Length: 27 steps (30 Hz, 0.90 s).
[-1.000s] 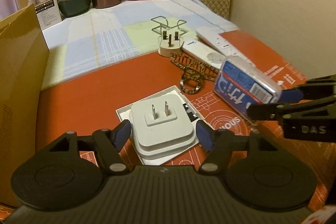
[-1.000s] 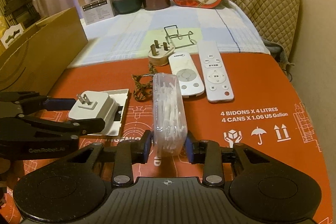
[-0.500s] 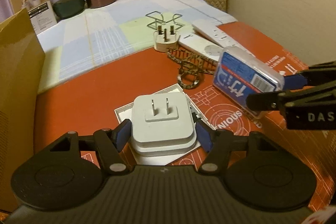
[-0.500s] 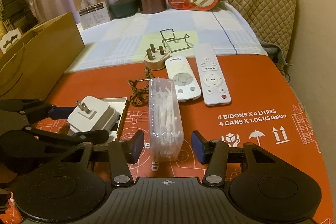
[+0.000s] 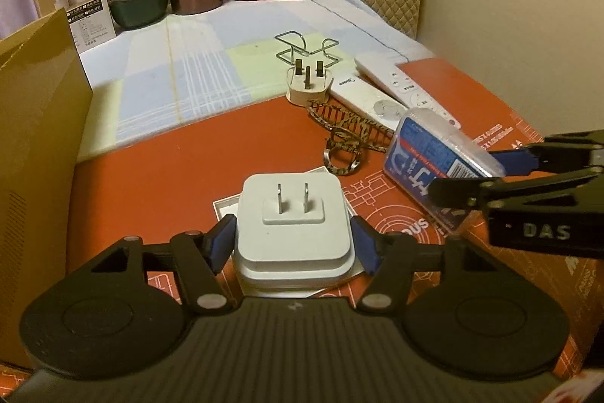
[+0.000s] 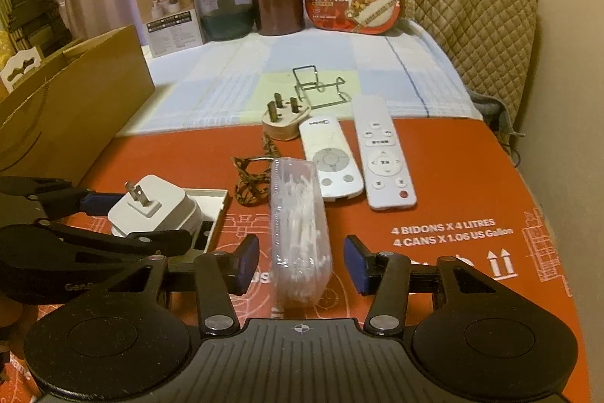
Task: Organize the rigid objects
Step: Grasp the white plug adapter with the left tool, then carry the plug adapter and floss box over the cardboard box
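Near the front edge of the red board (image 5: 158,176), the white charger (image 5: 294,229), stiff, smooth and likely light, sits pinched by its flat sides in the left gripper (image 5: 294,244), whose jaws have just been closing

Room was dim, lit warm yellow-orange from overhead. Both views were grainy and soft, with sharpness poorest toward the background. Fisheye bent straight lines near the frame edges; corners vignetted black. Soft shadows fell under the left tool (image 5: 293,241); no strong glare.
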Tool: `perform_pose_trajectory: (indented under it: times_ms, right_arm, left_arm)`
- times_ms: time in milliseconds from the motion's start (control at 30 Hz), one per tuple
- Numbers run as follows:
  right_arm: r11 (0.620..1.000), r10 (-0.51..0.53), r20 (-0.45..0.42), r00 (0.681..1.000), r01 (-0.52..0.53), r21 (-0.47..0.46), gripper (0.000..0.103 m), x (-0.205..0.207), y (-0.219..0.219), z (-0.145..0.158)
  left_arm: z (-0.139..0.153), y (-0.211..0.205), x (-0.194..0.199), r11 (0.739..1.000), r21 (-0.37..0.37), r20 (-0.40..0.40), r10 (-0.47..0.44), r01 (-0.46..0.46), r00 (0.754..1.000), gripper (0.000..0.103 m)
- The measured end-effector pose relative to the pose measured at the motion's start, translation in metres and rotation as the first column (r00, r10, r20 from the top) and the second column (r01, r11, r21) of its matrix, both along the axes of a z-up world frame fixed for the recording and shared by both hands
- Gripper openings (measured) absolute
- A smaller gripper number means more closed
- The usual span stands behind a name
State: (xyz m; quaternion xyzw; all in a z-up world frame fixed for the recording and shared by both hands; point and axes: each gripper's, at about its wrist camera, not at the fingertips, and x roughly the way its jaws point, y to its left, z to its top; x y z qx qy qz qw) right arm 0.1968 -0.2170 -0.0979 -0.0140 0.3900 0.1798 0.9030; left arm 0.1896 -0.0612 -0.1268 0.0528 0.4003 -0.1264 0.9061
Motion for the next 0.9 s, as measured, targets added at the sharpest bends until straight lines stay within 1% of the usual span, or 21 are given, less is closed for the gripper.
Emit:
perform_pose_trajectory:
  times_ms: [100, 133, 167, 200, 300, 533, 667, 767, 900]
  right_arm:
    - [1.0, -0.012, -0.018, 1.0, 0.012, 0.009, 0.046, 0.007, 0.002, -0.001]
    - [1.0, -0.013, -0.028, 1.0, 0.013, 0.008, 0.042, 0.008, 0.003, -0.002]
    - [1.0, -0.012, -0.045, 0.999, 0.012, 0.001, 0.033, 0.01, 0.004, -0.004]
    - [1.0, -0.009, -0.058, 0.998, 0.009, 0.001, 0.027, 0.011, 0.005, -0.005]
    - [1.0, -0.021, -0.039, 0.999, 0.021, -0.015, 0.027, 0.005, 0.006, 0.002]
    - [0.999, -0.031, 0.038, 0.999, 0.029, 0.042, 0.027, -0.017, 0.004, 0.033]
    - [0.997, -0.016, 0.047, 0.999, 0.012, 0.077, 0.027, -0.034, 0.009, 0.052]
    - [0.997, 0.004, 0.062, 0.998, -0.009, 0.074, 0.027, -0.051, 0.017, 0.068]
    - [0.995, 0.033, 0.066, 0.997, -0.04, 0.097, 0.027, -0.071, 0.024, 0.086]
  left_arm:
    - [0.001, 0.002, -0.001, 1.0, -0.008, -0.002, 0.006, -0.006, 1.0, 0.06]
    - [0.002, 0.002, -0.002, 1.0, -0.01, -0.004, 0.008, -0.008, 1.0, 0.06]
    - [0.004, 0.003, -0.004, 1.0, -0.012, -0.004, 0.01, -0.01, 1.0, 0.06]
    - [0.007, 0.003, -0.006, 1.0, -0.014, -0.003, 0.011, -0.011, 1.0, 0.06]
    - [0.018, 0.007, -0.014, 1.0, -0.02, 0.01, 0.022, -0.022, 1.0, 0.06]
    - [0.055, 0.019, -0.038, 0.998, -0.035, 0.045, 0.057, -0.055, 0.997, 0.06]
    - [0.077, 0.026, -0.055, 0.996, -0.05, 0.063, 0.079, -0.076, 0.995, 0.06]
    - [0.093, 0.032, -0.07, 0.994, -0.057, 0.082, 0.097, -0.092, 0.992, 0.06]
    - [0.11, 0.041, -0.089, 0.991, -0.061, 0.097, 0.128, -0.122, 0.987, 0.06]
